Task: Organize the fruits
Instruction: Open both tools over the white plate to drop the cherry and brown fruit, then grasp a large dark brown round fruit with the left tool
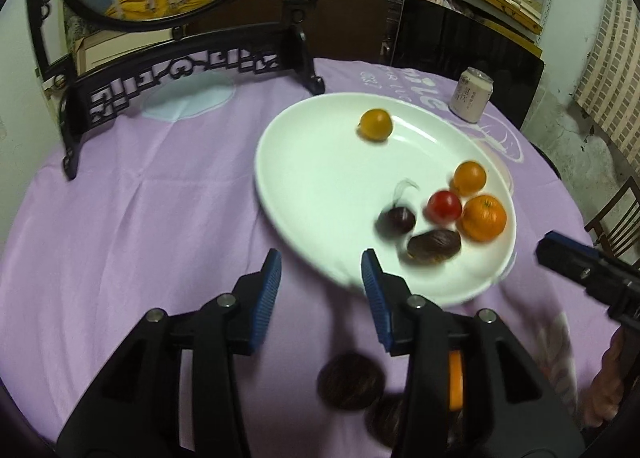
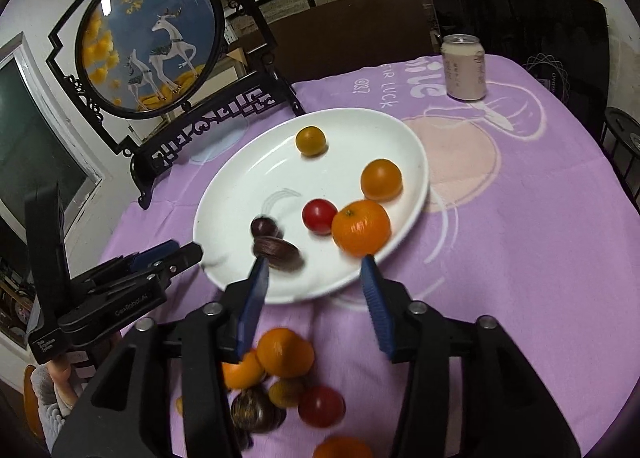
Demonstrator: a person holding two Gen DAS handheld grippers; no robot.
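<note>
A white plate [image 1: 320,178] [image 2: 248,178] on the purple cloth holds a mandarin [image 1: 483,217] [image 2: 361,227], a red tomato [image 1: 444,206] [image 2: 319,216], two small orange fruits [image 2: 381,179] [image 2: 311,140] and two dark fruits [image 1: 434,245] [image 2: 264,227], which are blurred. More loose fruits lie on the cloth near me: oranges [image 2: 285,352], a red tomato [image 2: 321,406] and dark ones [image 1: 350,380]. My left gripper [image 1: 320,262] hovers open at the plate's near rim and holds nothing. Over the same rim my right gripper [image 2: 316,264] is open too, with nothing between its pads.
A round deer picture in a black carved stand [image 1: 192,70] [image 2: 152,38] rises at the table's far left. A pale drink can [image 1: 471,94] [image 2: 464,67] stands behind the plate. A dark panel leans beyond the table, and a wooden chair [image 1: 612,214] sits to the right.
</note>
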